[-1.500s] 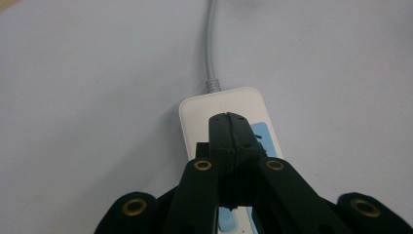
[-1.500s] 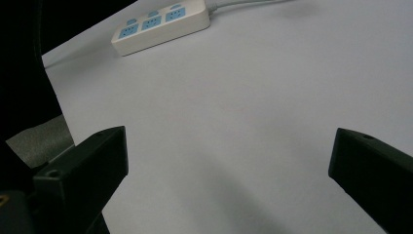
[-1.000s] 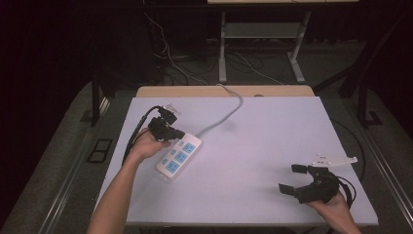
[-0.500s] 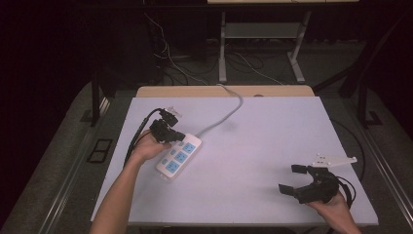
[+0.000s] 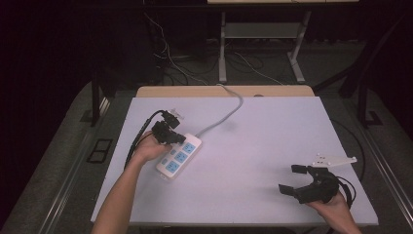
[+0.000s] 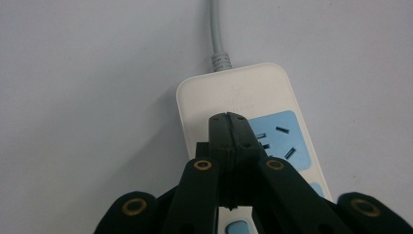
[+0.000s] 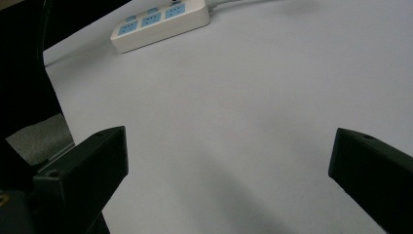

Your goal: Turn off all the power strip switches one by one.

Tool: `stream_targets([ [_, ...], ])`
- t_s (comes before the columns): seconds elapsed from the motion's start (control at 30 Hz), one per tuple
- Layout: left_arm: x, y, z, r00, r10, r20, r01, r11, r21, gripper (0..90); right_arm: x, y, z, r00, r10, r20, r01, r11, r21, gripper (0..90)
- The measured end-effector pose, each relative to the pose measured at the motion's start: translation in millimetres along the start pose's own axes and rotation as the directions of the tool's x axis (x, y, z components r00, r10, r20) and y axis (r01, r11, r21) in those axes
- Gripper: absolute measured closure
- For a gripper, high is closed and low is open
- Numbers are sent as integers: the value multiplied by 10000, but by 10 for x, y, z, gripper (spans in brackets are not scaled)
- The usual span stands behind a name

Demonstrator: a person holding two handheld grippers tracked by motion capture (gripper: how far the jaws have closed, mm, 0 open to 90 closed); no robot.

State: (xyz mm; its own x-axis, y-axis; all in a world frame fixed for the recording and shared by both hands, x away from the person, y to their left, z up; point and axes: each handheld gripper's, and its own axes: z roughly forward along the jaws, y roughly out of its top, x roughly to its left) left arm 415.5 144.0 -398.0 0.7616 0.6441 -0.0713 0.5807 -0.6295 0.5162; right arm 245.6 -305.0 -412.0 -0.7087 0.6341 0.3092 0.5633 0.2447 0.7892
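White plastic power strip with blue sockets [image 5: 178, 156] lies left on pale desk [image 5: 272, 146], long axis near-left to far-right. Left gripper [image 6: 229, 127] right over its cord end, jaws clenched, empty. Right gripper [image 5: 298, 179] near-right, well apart, jaws released.

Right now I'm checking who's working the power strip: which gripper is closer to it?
Left. The left gripper, jaws shut, is right over the power strip at its cord end. The right gripper, jaws open, sits far off near the table's front right corner.

The left gripper [image 6: 229, 119] hides part of the power strip [image 6: 243, 92].
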Motion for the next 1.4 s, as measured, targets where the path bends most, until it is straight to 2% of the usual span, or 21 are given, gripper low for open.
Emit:
stream_targets([
  [0.43,20,-21,2,10000,-82,-12,82,9998,181,892,0,-1,2,10000,-24,-20,24,10000,16,8],
  [0.57,47,-36,-2,9994,-270,227,266,9995,164,893,7,0,3,10000,-48,-38,48,10000,23,8],
  [1.03,81,-40,5,9976,-524,456,517,9985,155,896,18,-4,16,10000,-86,-22,86,9999,104,8],
  [1.13,73,-26,19,9985,-475,273,471,9988,159,897,16,-4,11,9999,-107,-1,107,9999,98,8],
  [1.4,72,-41,15,9982,-527,269,525,9986,86,896,15,-5,8,10000,-91,20,91,9999,105,8],
])
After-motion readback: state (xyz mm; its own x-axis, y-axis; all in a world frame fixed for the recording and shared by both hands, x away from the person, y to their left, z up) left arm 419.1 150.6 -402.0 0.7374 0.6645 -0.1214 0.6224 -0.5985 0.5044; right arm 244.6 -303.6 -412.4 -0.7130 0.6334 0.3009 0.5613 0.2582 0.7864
